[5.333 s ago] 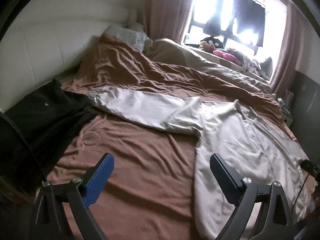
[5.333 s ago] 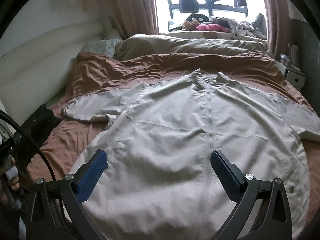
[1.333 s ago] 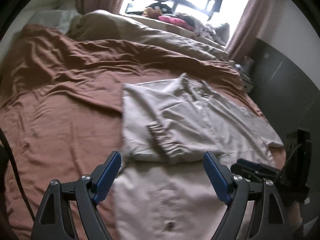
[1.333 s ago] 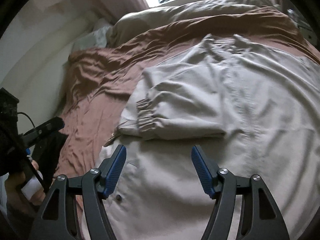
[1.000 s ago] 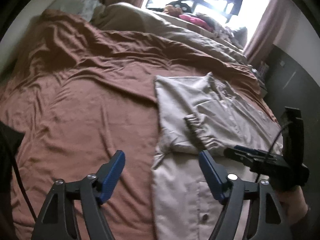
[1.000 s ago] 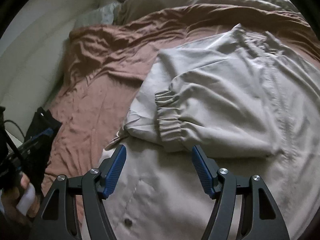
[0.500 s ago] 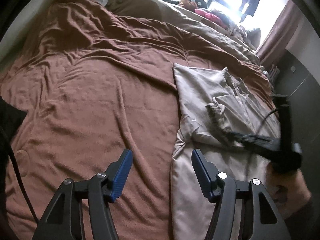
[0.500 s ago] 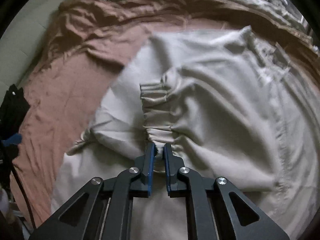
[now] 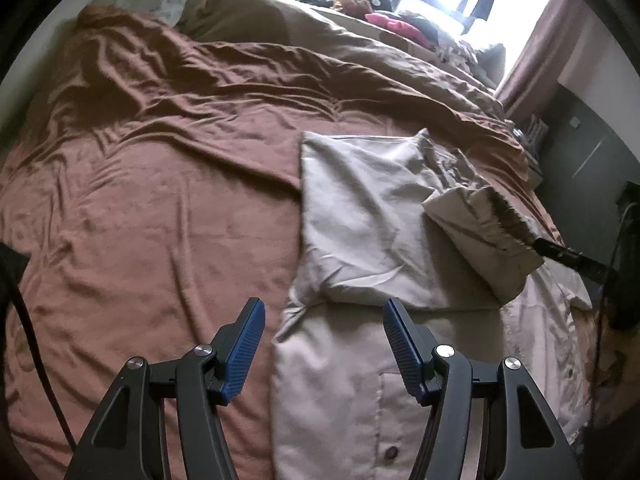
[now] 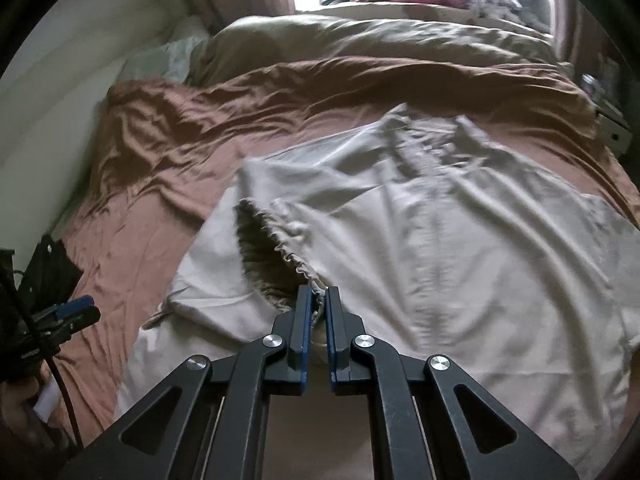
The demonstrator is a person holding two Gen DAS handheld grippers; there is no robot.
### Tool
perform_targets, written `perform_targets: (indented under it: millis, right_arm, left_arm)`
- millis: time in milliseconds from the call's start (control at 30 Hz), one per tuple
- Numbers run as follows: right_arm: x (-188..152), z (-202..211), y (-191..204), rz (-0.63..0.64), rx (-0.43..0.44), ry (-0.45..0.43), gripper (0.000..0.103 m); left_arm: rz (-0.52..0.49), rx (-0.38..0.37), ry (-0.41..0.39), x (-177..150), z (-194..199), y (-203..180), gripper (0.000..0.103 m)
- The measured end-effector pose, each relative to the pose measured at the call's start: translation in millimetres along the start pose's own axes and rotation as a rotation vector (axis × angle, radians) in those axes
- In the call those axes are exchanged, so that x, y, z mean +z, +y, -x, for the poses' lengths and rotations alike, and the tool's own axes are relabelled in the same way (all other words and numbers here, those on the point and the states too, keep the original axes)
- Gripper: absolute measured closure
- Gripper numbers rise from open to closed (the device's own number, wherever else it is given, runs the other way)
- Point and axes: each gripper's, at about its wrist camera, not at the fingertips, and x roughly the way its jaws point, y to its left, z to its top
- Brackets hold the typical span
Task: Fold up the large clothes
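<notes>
On the brown bedspread (image 9: 160, 220) lies the beige jacket (image 9: 360, 208), seemingly soft and limp, its gathered cuff (image 10: 296, 264) pinched in the right gripper (image 10: 316, 308) while the left gripper (image 9: 324, 344) hovers wide apart, empty.

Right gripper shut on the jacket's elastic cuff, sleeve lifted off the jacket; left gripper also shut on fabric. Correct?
Not quite: the left gripper is open and holds nothing, as the left wrist view shows. The right gripper is shut on the cuff, sleeve lifted.
</notes>
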Motion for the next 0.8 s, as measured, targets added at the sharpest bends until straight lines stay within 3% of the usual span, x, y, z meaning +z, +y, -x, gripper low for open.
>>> perform_targets:
  millis: [233, 467, 533, 567, 600, 733, 800]
  right_arm:
    - [-14.8, 50.3, -54.7, -0.080, -0.140, -0.039, 0.100]
    - [-28.7, 79.1, -88.3, -0.166, -0.148, -0.054, 0.097]
    - [-32.4, 80.8, -97.9, -0.187, -0.136, -0.056, 0.071]
    - [-33.8, 80.4, -103.0, -0.201, -0.120, -0.055, 0.030]
    - [-36.4, 80.2, -108.5, -0.218, -0.098, -0.058, 0.014]
    - [-49.1, 64.6, -130.7, -0.297, 0.010, -0.016, 0.014]
    - [-52.9, 55.3, -133.8, -0.309, 0.000, 0.001, 0.014]
  left_arm:
    - [-0.044, -0.001, 0.005, 9.0, -9.6, -32.8, 0.040]
    - [-0.089, 0.016, 0.019, 11.0, -21.6, -57.9, 0.040]
    - [-0.093, 0.022, 0.025, 10.5, -24.1, -61.1, 0.040]
    - [-0.092, 0.023, 0.027, 10.0, -25.7, -61.8, 0.040]
    - [-0.092, 0.025, 0.029, 9.6, -27.0, -62.0, 0.040]
    - [-0.088, 0.053, 0.044, 8.1, -37.2, -59.8, 0.040]
    - [-0.092, 0.070, 0.050, 7.2, -42.9, -58.0, 0.040]
